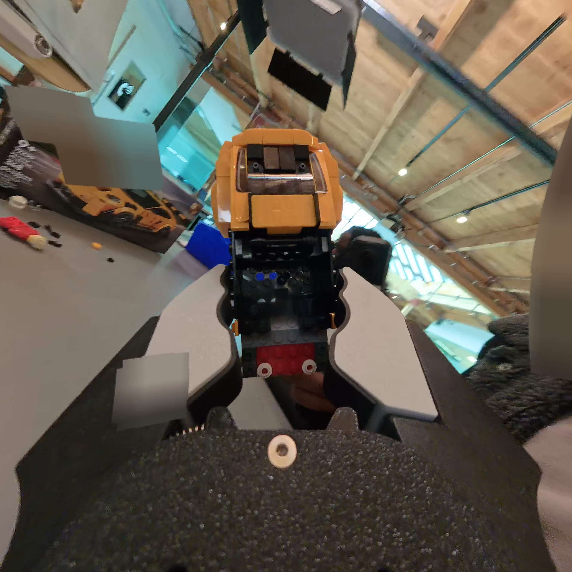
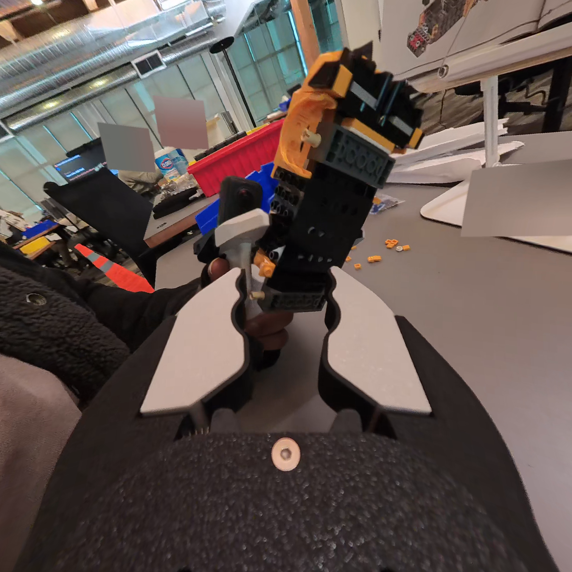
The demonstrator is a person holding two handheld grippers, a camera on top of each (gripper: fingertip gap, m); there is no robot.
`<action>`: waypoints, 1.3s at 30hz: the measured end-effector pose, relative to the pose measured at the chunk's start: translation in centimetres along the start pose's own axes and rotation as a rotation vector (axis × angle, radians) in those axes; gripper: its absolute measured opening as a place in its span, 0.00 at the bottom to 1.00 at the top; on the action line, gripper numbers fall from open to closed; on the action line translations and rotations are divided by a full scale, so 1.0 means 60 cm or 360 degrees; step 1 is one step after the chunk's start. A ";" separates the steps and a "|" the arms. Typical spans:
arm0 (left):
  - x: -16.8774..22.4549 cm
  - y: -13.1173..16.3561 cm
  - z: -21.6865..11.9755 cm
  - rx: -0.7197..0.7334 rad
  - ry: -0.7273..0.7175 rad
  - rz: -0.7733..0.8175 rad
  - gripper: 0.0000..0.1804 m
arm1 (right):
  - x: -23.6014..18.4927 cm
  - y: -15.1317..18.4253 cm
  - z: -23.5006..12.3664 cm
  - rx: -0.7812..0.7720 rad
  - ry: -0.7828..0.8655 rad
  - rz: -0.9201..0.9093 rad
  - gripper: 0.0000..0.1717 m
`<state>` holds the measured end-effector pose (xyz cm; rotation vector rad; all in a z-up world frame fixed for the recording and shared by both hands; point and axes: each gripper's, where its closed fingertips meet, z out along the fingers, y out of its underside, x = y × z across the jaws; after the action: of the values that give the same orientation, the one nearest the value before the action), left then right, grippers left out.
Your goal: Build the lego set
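the left claw (image 1: 280, 297) is clamped on a brick-built toy car (image 1: 278, 216), its two grey fingers (image 1: 198, 309) pressed against the black sides of the chassis. the car is lifted clear of the grey worktop (image 1: 77, 294) and stands on end, orange roof and dark windscreen uppermost, the red plate with two white rings low down between the fingers.

in the right wrist view the same car (image 2: 325, 201) shows from its underside, tilted, with the left claw gripping it from the far side. the right claw (image 2: 284, 294) stands apart around the car's lower end: its right finger (image 2: 356, 309) lies against or just beside the dark grey end brick, while a gap shows between the left finger and the model, so it does not grip.

loose orange bricks (image 2: 390, 247) lie on the worktop to the right of the car. a red piece (image 1: 15, 226) and small black bits lie toward the worktop's left edge, near a printed box showing a yellow car (image 1: 123, 204).
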<state>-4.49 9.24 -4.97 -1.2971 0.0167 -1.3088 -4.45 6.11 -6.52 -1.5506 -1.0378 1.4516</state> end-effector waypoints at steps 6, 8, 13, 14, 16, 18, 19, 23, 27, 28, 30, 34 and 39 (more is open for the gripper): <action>-0.022 0.026 0.004 -0.0252 -0.0342 0.0454 0.35 | 0.017 0.009 -0.015 -0.0054 -0.0017 0.0129 0.26; -0.030 0.036 -0.002 -0.0399 -0.0488 0.0729 0.36 | 0.018 0.016 -0.033 -0.0111 -0.0133 0.0271 0.26; -0.035 0.066 -0.014 -0.0705 -0.0671 0.1293 0.36 | 0.043 0.019 -0.070 -0.0127 -0.0131 0.0470 0.29; -0.033 0.070 -0.014 -0.0736 -0.0682 0.1364 0.36 | 0.045 0.018 -0.074 -0.0131 -0.0124 0.0470 0.31; -0.031 0.077 -0.014 -0.0798 -0.0707 0.1554 0.35 | 0.047 0.015 -0.080 -0.0132 -0.0124 0.0496 0.36; -0.029 0.084 -0.013 -0.0848 -0.0725 0.1701 0.35 | 0.049 0.017 -0.080 -0.0154 -0.0093 0.0483 0.39; -0.027 0.087 -0.011 -0.0863 -0.0730 0.1747 0.35 | 0.048 0.020 -0.076 -0.0168 -0.0088 0.0483 0.41; -0.022 0.094 -0.005 -0.0909 -0.0758 0.1899 0.37 | 0.041 0.028 -0.056 -0.0121 -0.0085 0.0512 0.40; -0.026 0.095 -0.004 -0.0956 -0.0820 0.1941 0.36 | 0.033 0.028 -0.039 -0.0003 -0.0128 0.0567 0.33; -0.025 0.094 -0.003 -0.0955 -0.0827 0.1939 0.36 | 0.032 0.024 -0.039 0.0040 -0.0136 0.0563 0.33; -0.025 0.093 -0.002 -0.0971 -0.0835 0.1928 0.36 | 0.033 0.022 -0.039 0.0064 -0.0166 0.0600 0.32; -0.014 0.098 0.005 -0.0997 -0.0747 0.1843 0.42 | 0.038 0.015 -0.046 0.0107 -0.0258 0.0762 0.32; 0.015 0.087 -0.003 -0.0972 -0.0548 0.1299 0.46 | 0.043 0.007 -0.058 0.0102 -0.0443 0.1009 0.32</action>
<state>-0.74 7.10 -8.03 -1.7489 0.6775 -0.3665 -0.90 8.31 -7.68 -1.7513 -0.6552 2.1555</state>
